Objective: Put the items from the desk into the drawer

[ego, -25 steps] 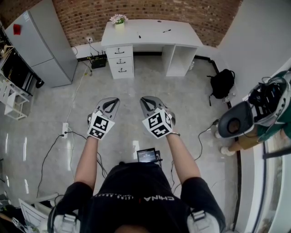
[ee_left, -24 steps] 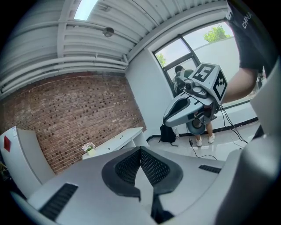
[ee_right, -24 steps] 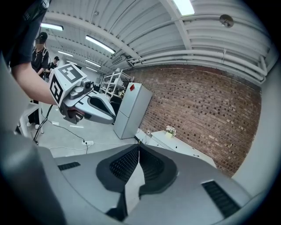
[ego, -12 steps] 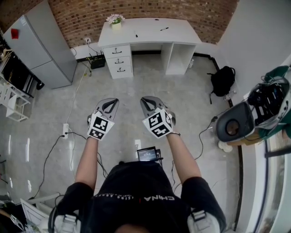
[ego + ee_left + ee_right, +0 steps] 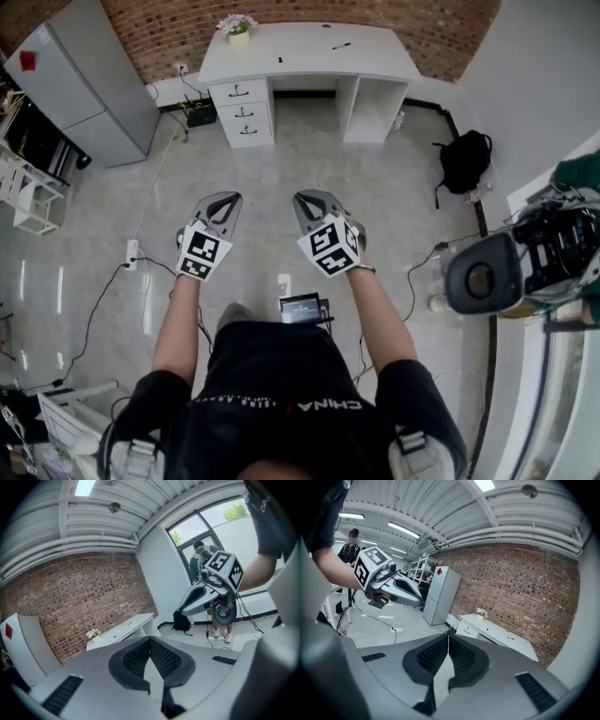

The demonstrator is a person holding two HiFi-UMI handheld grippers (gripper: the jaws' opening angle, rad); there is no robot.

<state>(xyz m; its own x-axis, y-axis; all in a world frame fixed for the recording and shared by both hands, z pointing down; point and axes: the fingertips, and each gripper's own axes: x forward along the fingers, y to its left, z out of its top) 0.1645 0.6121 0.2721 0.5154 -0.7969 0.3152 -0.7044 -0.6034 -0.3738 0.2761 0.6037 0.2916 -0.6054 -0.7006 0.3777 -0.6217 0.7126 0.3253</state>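
Against the brick wall, the white counter [image 5: 309, 52] stands well ahead of you, pen [image 5: 341, 45] and flower pot [image 5: 237, 28] on top, drawers [image 5: 242, 114] closed. Your left gripper [image 5: 219, 202] and right gripper [image 5: 313, 201] are clenched empty above the floor: nothing stowed yet, all left to do.

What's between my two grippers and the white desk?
Only bare grey floor separates the left gripper and right gripper from the desk, as the head view shows.

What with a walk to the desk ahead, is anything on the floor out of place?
Loose cables and a power strip trail across the floor at left, and a black backpack lies at right. Nothing looks spilled.
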